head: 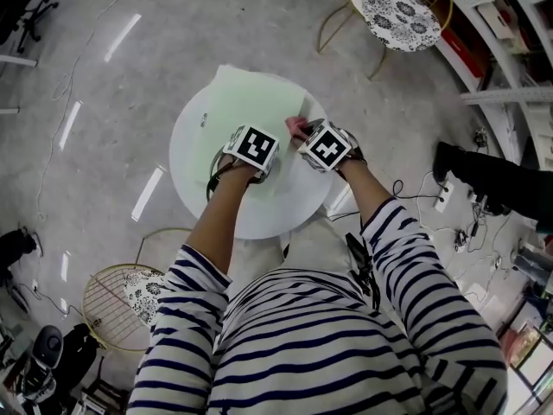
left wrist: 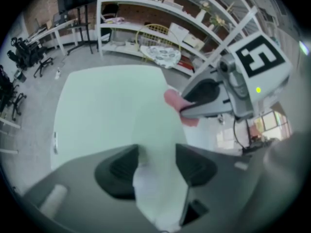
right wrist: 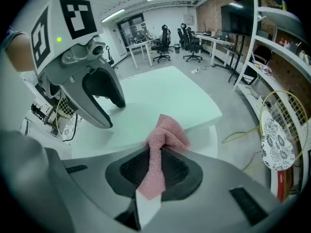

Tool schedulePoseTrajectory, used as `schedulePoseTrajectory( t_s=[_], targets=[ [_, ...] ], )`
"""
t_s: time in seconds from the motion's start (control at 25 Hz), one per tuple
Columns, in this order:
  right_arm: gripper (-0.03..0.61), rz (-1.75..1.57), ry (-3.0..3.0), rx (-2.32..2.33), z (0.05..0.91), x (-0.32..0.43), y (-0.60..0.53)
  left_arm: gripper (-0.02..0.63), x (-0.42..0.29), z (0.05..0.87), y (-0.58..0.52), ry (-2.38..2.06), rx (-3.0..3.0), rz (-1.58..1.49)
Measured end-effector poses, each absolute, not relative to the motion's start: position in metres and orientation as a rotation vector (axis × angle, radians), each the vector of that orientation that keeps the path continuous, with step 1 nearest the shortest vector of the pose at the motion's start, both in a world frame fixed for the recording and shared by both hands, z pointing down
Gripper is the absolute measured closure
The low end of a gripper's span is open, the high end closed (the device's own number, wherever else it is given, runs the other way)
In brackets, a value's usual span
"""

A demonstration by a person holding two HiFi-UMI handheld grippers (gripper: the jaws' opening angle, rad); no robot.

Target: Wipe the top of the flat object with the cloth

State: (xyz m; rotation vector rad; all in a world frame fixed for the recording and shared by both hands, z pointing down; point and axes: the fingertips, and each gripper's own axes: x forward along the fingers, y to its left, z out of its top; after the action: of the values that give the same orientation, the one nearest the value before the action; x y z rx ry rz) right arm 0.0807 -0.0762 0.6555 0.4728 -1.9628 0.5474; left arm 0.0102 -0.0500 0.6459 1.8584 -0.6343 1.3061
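- Clamped narrowly with left gripper: near edge of pale green flat board on round white table.
- Pinched tight in right gripper: pink cloth, at board's edge.

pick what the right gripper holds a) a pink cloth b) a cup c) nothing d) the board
a: in the right gripper view the right gripper is clamped on the pink cloth, while the board sits between the jaws of the left gripper.
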Motion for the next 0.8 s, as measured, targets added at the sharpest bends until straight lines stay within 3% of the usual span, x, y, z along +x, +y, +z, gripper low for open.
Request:
schedulePoseTrajectory(
  t_s=[0.8],
  targets=[
    [0.528,0.582,-1.974,0.141,0.649,0.035,0.047,0.370,0.011,0.649,-0.054,-0.643,1.849,1.310]
  ],
)
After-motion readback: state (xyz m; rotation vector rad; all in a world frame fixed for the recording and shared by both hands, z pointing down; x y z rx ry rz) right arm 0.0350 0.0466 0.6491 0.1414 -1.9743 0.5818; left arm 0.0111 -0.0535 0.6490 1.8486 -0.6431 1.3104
